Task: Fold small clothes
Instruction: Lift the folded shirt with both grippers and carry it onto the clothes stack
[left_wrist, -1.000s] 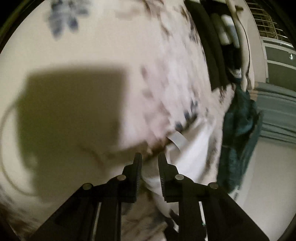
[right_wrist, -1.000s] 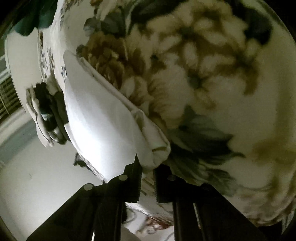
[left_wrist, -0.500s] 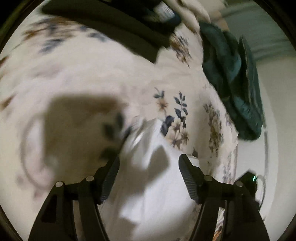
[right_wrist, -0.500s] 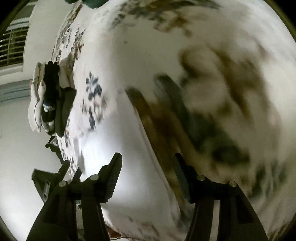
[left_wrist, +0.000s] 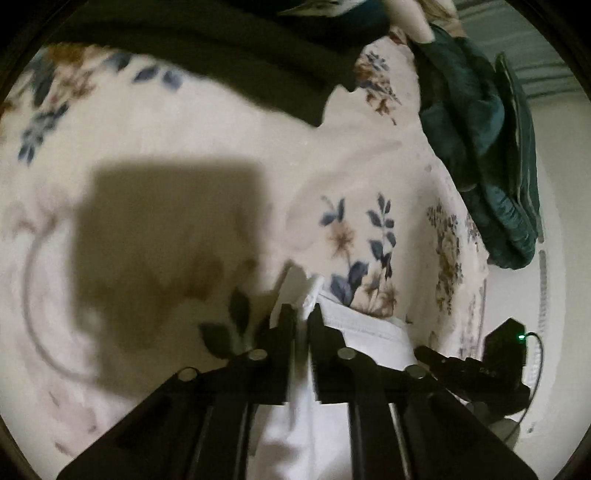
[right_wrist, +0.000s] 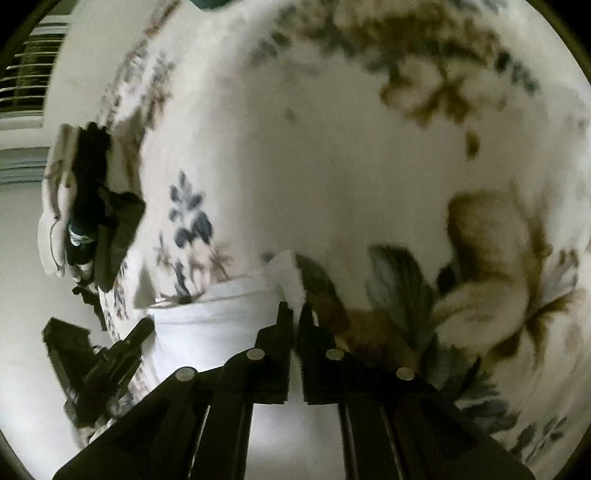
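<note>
Both grippers, wide apart half a second ago, now pinch corners of the white garment (left_wrist: 354, 328) on the floral bedspread (left_wrist: 184, 129): left gripper (left_wrist: 302, 314), right gripper (right_wrist: 294, 312). Probably starting the next fold.

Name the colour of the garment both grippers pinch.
White garment, plain; clearest in the left wrist view.

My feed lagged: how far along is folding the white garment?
Done: nothing looks folded yet. In hand: left gripper and right gripper each pinch an edge of the white garment on the floral bedspread. Left: the fold, then the dark clothes.
</note>
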